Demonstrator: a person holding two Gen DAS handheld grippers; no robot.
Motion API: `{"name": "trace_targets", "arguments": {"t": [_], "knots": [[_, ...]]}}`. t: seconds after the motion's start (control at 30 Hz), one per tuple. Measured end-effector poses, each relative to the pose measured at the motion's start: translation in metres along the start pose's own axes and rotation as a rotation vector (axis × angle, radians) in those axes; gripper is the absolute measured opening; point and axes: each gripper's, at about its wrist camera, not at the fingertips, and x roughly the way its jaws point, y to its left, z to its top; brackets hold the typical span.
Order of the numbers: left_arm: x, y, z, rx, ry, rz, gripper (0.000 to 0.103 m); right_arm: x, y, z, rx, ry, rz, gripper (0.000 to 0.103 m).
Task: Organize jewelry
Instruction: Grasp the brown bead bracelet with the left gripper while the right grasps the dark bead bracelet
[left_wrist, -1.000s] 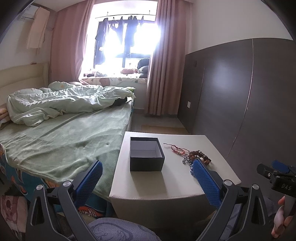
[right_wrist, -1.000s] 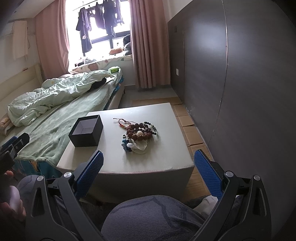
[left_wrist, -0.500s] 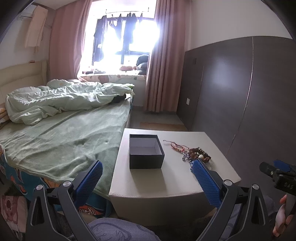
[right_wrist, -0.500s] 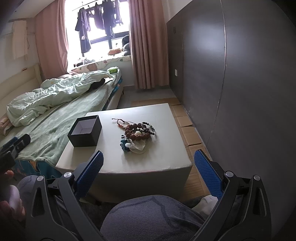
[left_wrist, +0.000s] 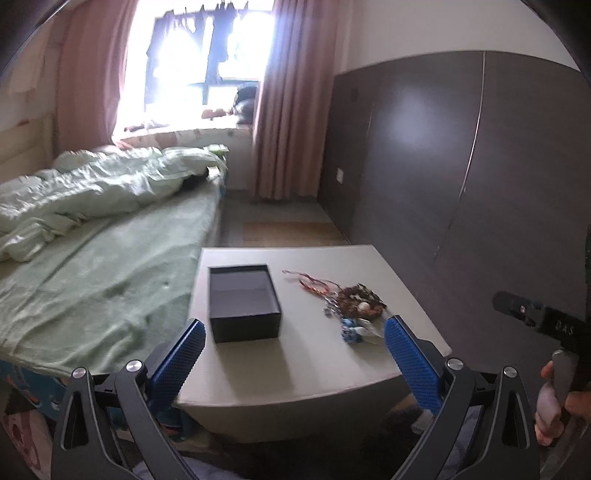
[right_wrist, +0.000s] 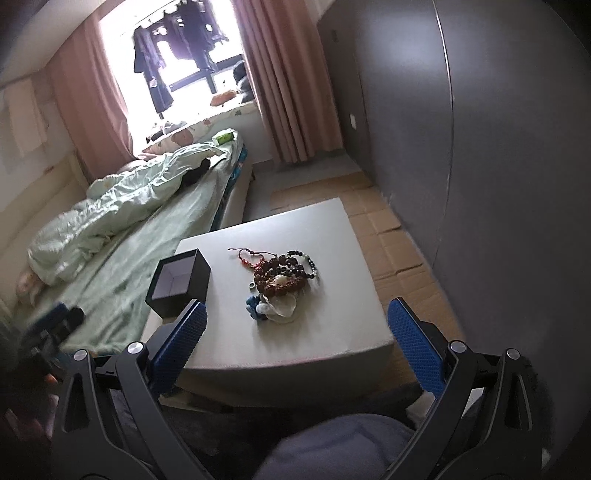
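An open black box (left_wrist: 242, 301) stands on the left half of a low white table (left_wrist: 306, 373); the right wrist view shows the box (right_wrist: 179, 282) and the table (right_wrist: 332, 332) too. A pile of jewelry (left_wrist: 351, 308) lies to its right: a red cord bracelet, brown and dark bead bracelets, blue and white pieces. The right wrist view shows the pile (right_wrist: 280, 280). My left gripper (left_wrist: 291, 350) is open and empty above the table's near edge. My right gripper (right_wrist: 295, 332) is open and empty, short of the pile.
A bed with green sheets (left_wrist: 92, 266) lies left of the table. A dark wardrobe wall (left_wrist: 461, 166) runs along the right. Cardboard covers the floor (right_wrist: 395, 236) between table and wardrobe. The person's knee (right_wrist: 332, 446) is below the right gripper.
Both grippers have moved forward toward the table and tilted down; the box and jewelry look larger. Both grippers stay open. Nothing on the table has moved.
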Motion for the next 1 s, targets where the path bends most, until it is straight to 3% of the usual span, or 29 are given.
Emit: {"name": "trace_targets", "arguments": {"t": [0.37, 0.5, 0.67, 0.83, 0.93, 1.0], "knots": [[0.089, -0.007, 0.022, -0.082, 0.190, -0.111, 0.063, 0.054, -0.026, 0.029, 0.155, 0.110, 0.083, 0.098], [0.125, -0.010, 0.027, -0.124, 0.256, -0.140, 0.060, 0.086, -0.036, 0.035, 0.231, 0.166, 0.115, 0.096], [0.175, -0.019, 0.031, -0.152, 0.346, -0.175, 0.053, 0.135, -0.052, 0.035, 0.333, 0.261, 0.145, 0.070], [0.217, -0.025, 0.032, -0.160, 0.403, -0.187, 0.049, 0.163, -0.061, 0.039, 0.367, 0.294, 0.144, 0.059], [0.241, -0.026, 0.032, -0.167, 0.439, -0.192, 0.047, 0.181, -0.063, 0.048, 0.330, 0.305, 0.098, 0.055], [0.256, -0.026, 0.032, -0.177, 0.463, -0.196, 0.046, 0.195, -0.065, 0.051, 0.325, 0.325, 0.093, 0.046]]}}
